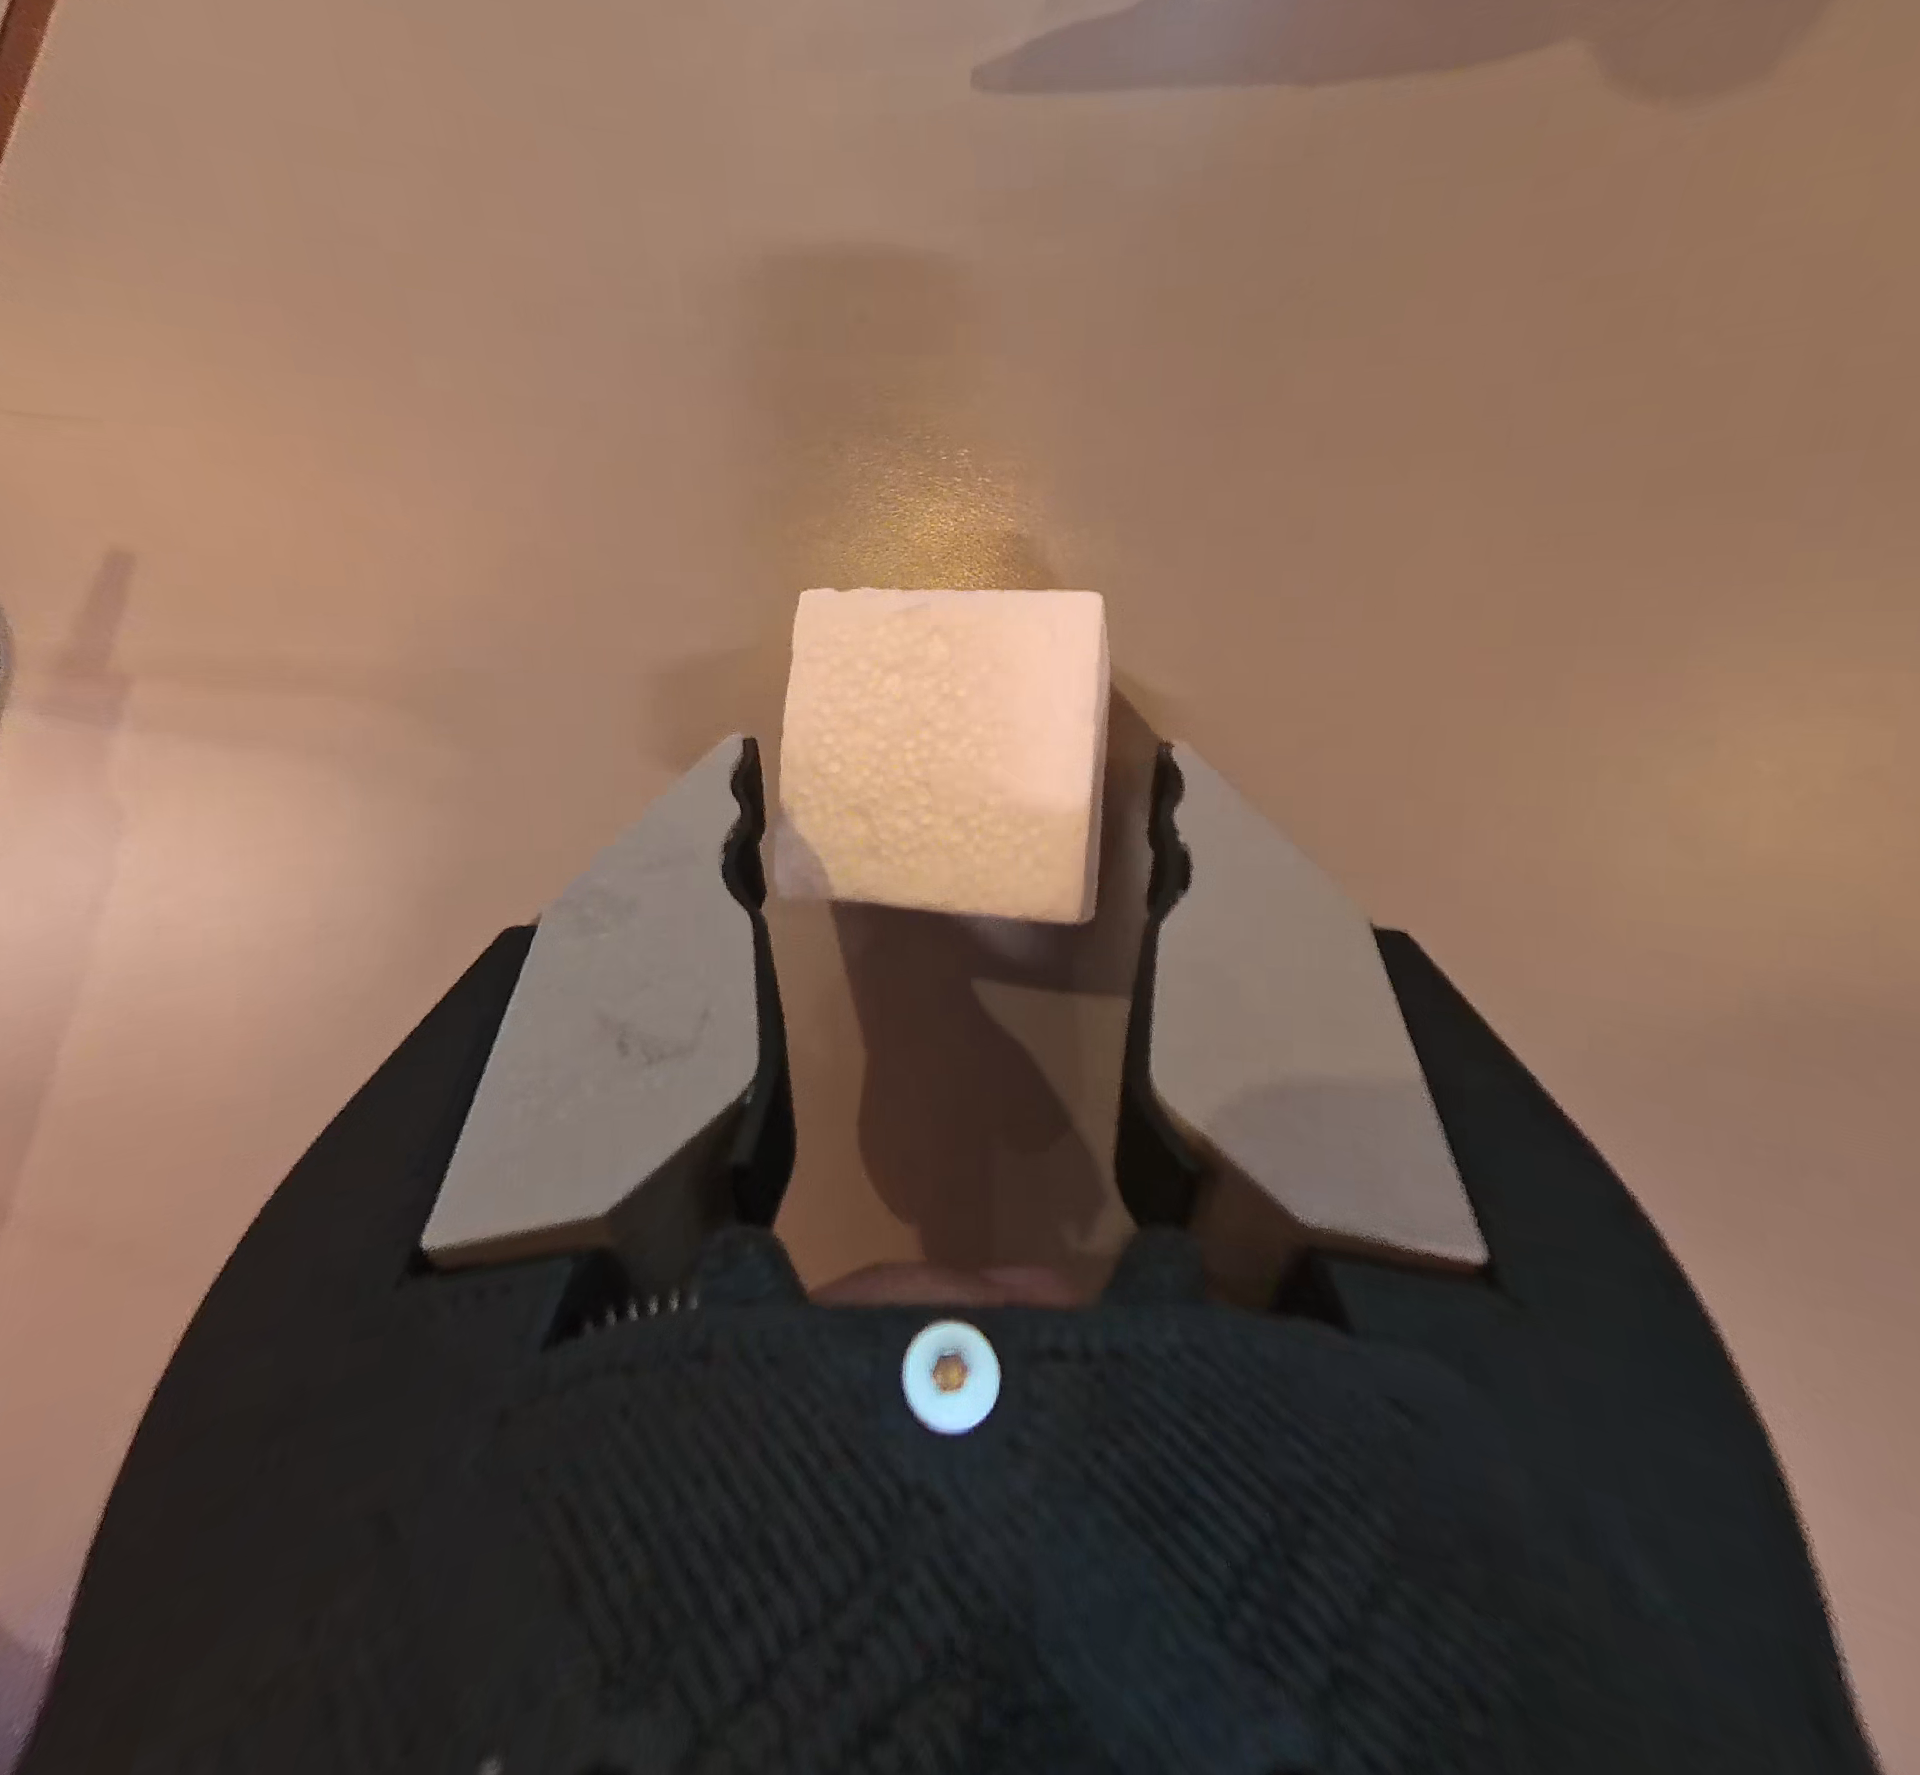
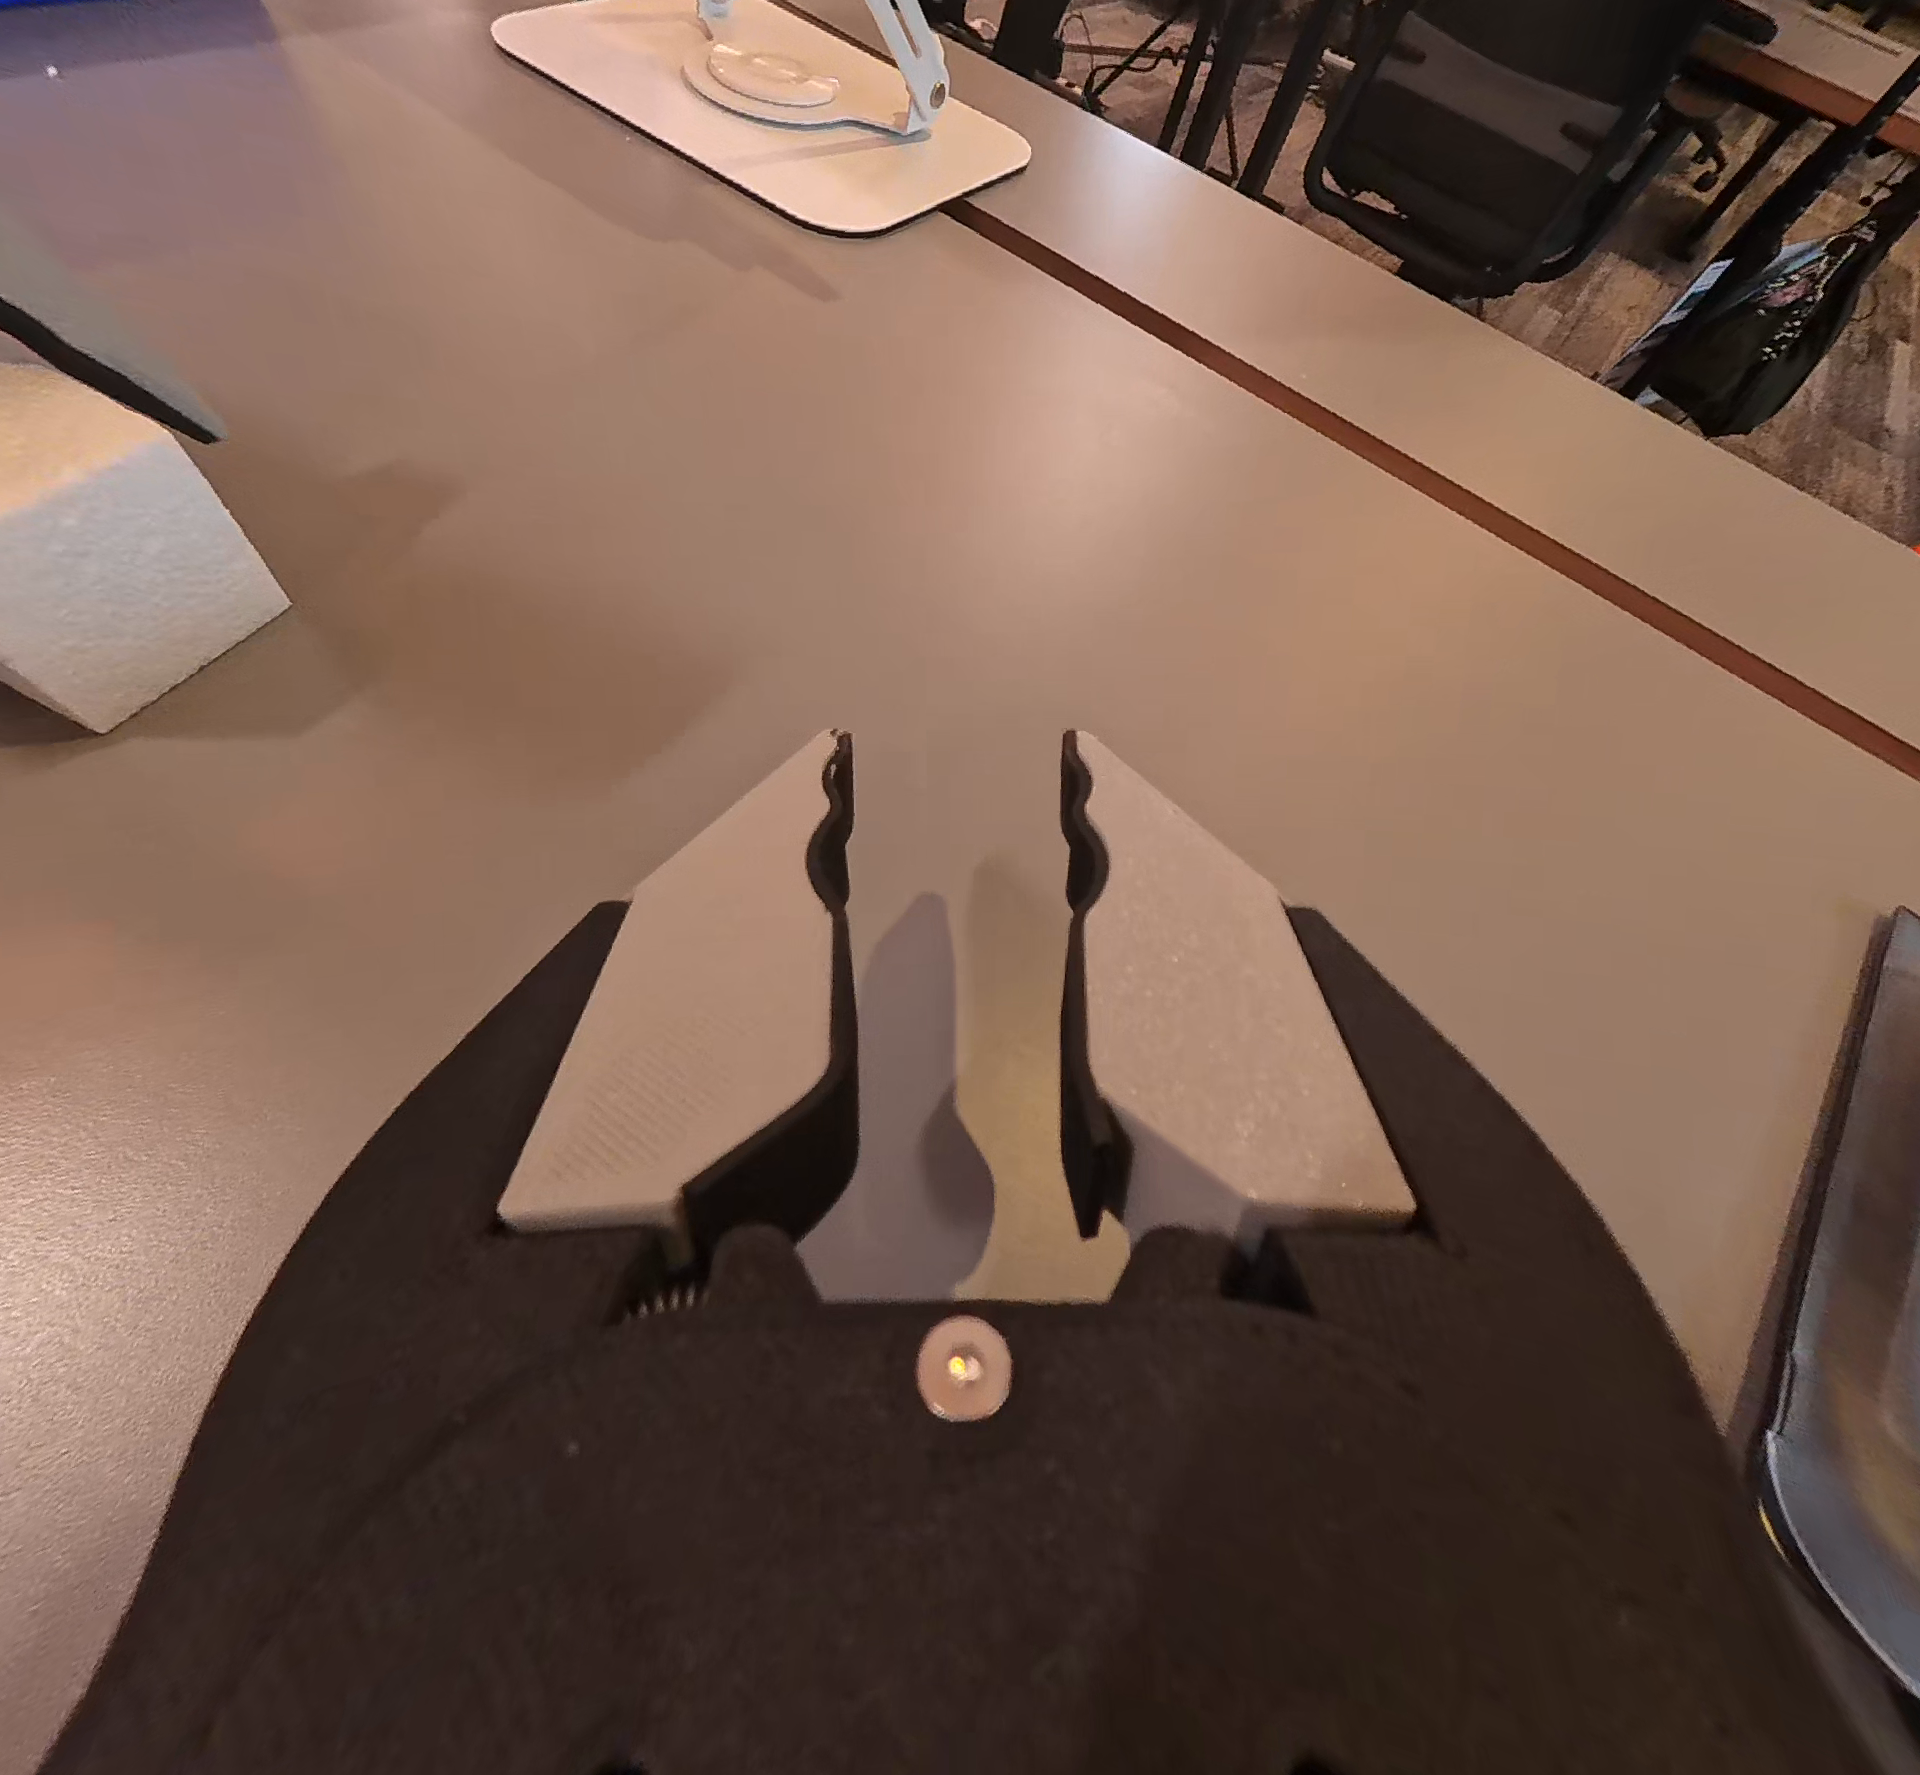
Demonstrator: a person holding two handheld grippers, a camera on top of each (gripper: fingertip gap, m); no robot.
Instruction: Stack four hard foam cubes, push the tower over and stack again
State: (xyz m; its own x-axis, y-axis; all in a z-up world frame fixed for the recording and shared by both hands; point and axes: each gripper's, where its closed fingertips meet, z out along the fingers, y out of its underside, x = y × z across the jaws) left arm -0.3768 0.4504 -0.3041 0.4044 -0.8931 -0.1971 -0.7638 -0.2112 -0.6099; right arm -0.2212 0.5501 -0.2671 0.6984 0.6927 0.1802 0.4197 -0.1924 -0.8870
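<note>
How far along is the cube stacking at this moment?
Done: no stack shows in either view. In hand: the open left gripper brackets one cube, gaps both sides. The right gripper is open and empty. Left: gripping and all stacking.

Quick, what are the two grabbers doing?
Left gripper: open around a foam cube, fingers not touching it.
Right gripper: open, empty.

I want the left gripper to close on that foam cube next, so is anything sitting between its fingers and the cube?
Nothing visible. The foam cube sits between the open left gripper fingertips, with only bare table around it.
</note>
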